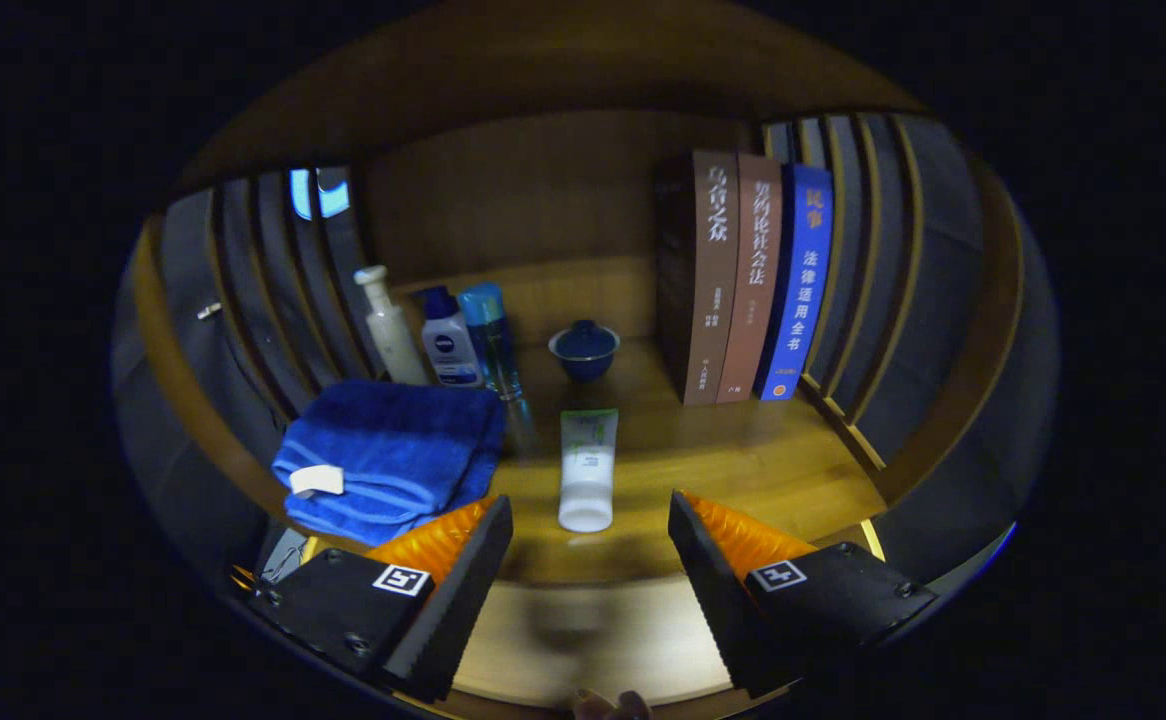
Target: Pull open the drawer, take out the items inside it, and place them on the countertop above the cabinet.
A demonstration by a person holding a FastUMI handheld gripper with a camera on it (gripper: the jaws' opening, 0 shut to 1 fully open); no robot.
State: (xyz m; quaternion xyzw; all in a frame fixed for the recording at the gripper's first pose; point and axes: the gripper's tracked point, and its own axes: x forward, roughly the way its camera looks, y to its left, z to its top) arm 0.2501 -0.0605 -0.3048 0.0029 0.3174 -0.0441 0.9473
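A white tube [586,470] lies flat on the wooden countertop [743,460], its cap end pointing toward me, just ahead of the gap between my fingers. My gripper [590,545] is open, with nothing between its black, orange-backed fingers [463,575]. The tube lies apart from both fingers. Left of it a folded blue towel [393,455] rests on the same surface.
At the back stand a pump bottle [388,330], a small white and blue bottle [448,345] and a blue can [491,335]. A blue lidded cup [584,350] sits in the middle. Three upright books [743,275] stand on the right. Slatted walls close both sides.
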